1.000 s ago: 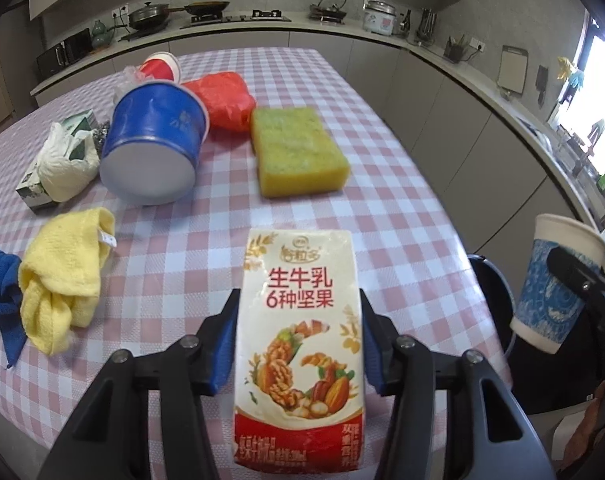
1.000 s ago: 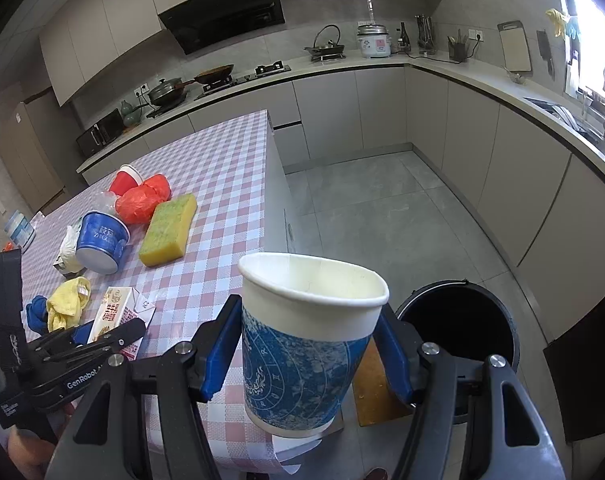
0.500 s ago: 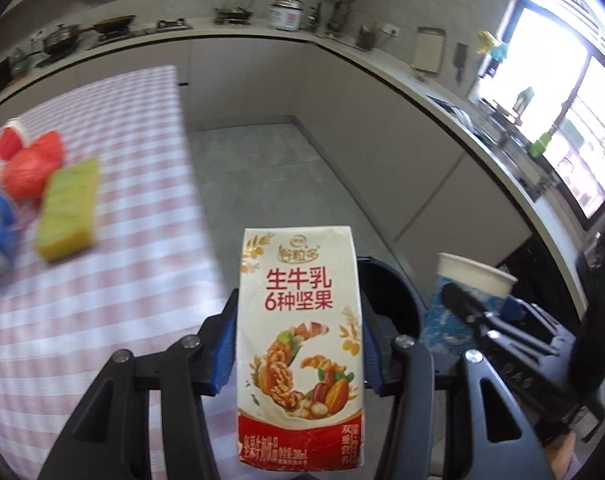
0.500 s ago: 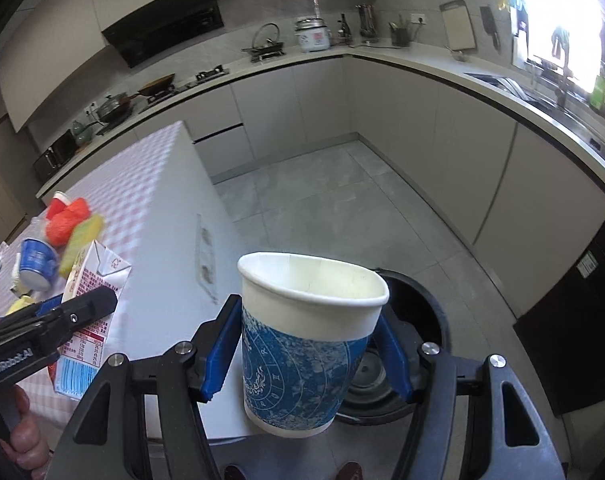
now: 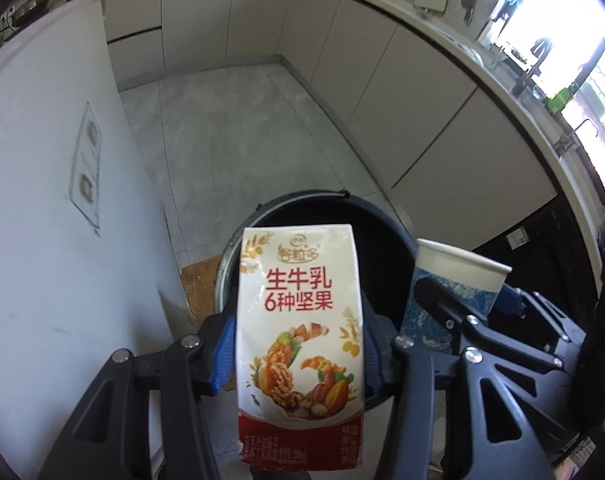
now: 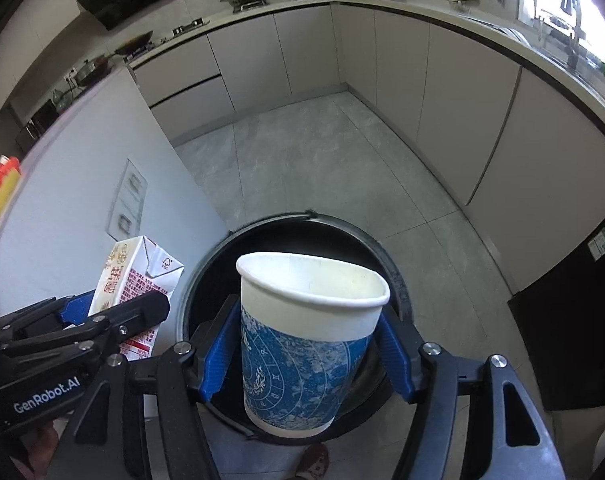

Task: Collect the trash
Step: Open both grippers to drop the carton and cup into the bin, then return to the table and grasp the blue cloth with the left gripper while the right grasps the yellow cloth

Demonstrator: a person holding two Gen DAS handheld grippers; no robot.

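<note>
My left gripper point(image 5: 300, 350) is shut on a white and red milk carton point(image 5: 300, 344) and holds it upright above the black round trash bin point(image 5: 386, 236) on the floor. My right gripper point(image 6: 308, 350) is shut on a blue and white paper cup point(image 6: 302, 360), also above the bin point(image 6: 382, 256). The cup shows to the right in the left wrist view point(image 5: 450, 292). The carton shows at the left in the right wrist view point(image 6: 136, 280), near the bin's left rim.
The white side of the kitchen island point(image 5: 42, 200) stands close on the left. Grey cabinets point(image 6: 482, 120) curve round the back and right. A dark appliance point(image 6: 574, 320) stands to the right of the bin. Grey tiled floor point(image 5: 242, 128) lies beyond the bin.
Both grippers have swung away from the checked table and moved down over the trash bin, which now fills the middle of both views. Both still hold their items.
</note>
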